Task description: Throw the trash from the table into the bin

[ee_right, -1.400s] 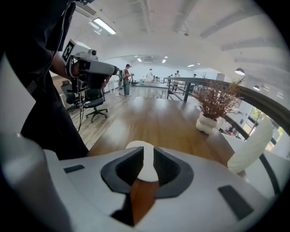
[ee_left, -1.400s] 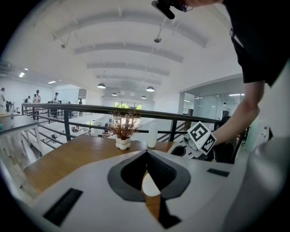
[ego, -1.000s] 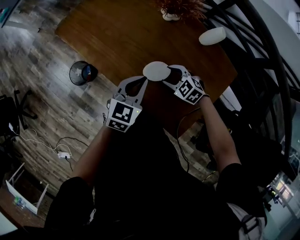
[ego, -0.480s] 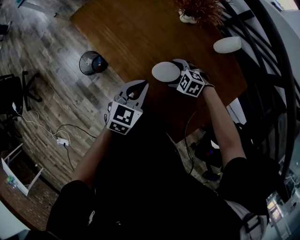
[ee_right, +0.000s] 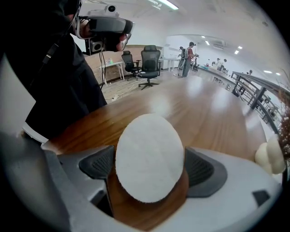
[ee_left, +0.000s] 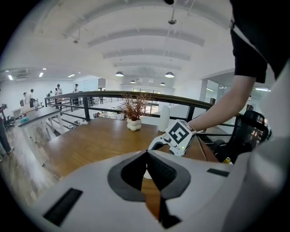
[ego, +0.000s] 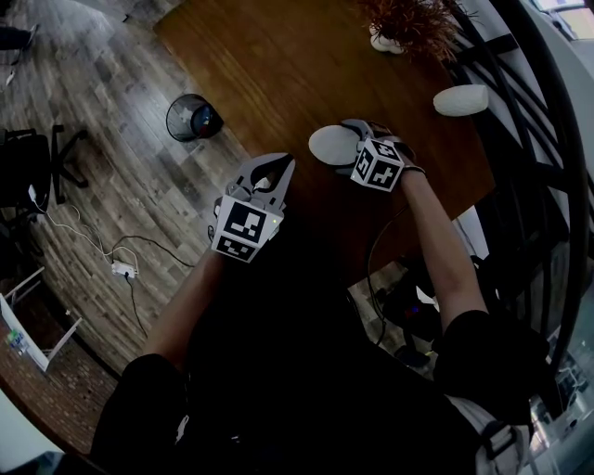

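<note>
Nearest, on the left: left gripper (ego: 278, 170), pinched shut on nothing, by the table's near edge. Just beyond, on the right: right gripper (ee_right: 150, 170), tipped steeply down, jaws just opened and spread wide, straddling a white round pad (ego: 327, 143) that lies flat on the wooden table (ego: 269, 65). Pad rim close against both gripping faces; no sign of squeeze yet.

Probably the pickup step. Best done this way:
- Keep the pad centred between the jaws, across its widest part.
- Lower the tips almost to the wood before closing, since a disc this thin looks likely to slip under or over.
- Close slowly and evenly; likely soft, so expect some buckling rather than a firm hold.
- Lift straight up and check the hold before swinging away.

Farther off, down on the plank floor to the left and well apart from the pad: round dark bin (ego: 190, 119), already holding something. At the table's far end: a white oblong object (ego: 461, 99) and a dried plant in a white pot (ego: 406, 23).
</note>
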### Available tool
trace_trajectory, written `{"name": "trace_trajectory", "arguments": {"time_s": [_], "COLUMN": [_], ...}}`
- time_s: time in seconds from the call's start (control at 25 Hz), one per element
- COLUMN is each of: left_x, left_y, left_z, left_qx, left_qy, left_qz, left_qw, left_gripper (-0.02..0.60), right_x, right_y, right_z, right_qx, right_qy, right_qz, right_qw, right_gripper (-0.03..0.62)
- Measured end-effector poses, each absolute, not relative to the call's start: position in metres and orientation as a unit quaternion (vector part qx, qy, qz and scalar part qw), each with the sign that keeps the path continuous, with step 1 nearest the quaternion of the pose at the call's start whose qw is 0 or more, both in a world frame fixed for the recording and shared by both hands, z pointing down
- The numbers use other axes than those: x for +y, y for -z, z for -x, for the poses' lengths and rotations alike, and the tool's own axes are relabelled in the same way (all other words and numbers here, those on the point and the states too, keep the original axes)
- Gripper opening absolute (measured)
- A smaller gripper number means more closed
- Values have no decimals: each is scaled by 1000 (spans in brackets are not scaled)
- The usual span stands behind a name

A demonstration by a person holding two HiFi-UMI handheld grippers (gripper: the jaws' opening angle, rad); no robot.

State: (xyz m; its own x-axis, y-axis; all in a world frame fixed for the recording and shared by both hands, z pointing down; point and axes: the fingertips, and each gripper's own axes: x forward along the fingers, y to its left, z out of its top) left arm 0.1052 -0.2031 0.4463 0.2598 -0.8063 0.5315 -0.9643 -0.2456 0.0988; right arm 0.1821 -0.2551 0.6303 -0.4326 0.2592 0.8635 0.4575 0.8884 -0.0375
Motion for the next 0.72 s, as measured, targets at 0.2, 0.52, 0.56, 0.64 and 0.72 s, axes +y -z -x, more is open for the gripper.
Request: {"name": "trace_trajectory", "arguments": {"time_s": [0.2,0.52,0.56,0.64,0.72], "left_x": [-199,-188,-188,-188,-190], "left_y": [-442,-444,-444,-445,-443], "left_z": [-100,-104,-105,-107,-109], "left_qx": [-585,-579,-578,-574,-571], "left_qy": [-190,-200,-201,-204,-205], "left_qz": [-761,-764,-765,-768,-771], "left_qw": [204,201,201,199,196], "left_gripper": [11,11,11,11,11], "right_x": [-255,-257,-258,-259,-263], "right_y": [-631,-628,-628,-626,-619], "right_z": [-181,-185,-186,-189,-189], "right_qx": [-839,-852,-854,-859,-870], "right_qy": [83,75,74,68,54], "right_qz": [213,177,171,157,136], "right_qw": [494,487,486,483,471], "right_gripper": [466,460,459,459,459]}}
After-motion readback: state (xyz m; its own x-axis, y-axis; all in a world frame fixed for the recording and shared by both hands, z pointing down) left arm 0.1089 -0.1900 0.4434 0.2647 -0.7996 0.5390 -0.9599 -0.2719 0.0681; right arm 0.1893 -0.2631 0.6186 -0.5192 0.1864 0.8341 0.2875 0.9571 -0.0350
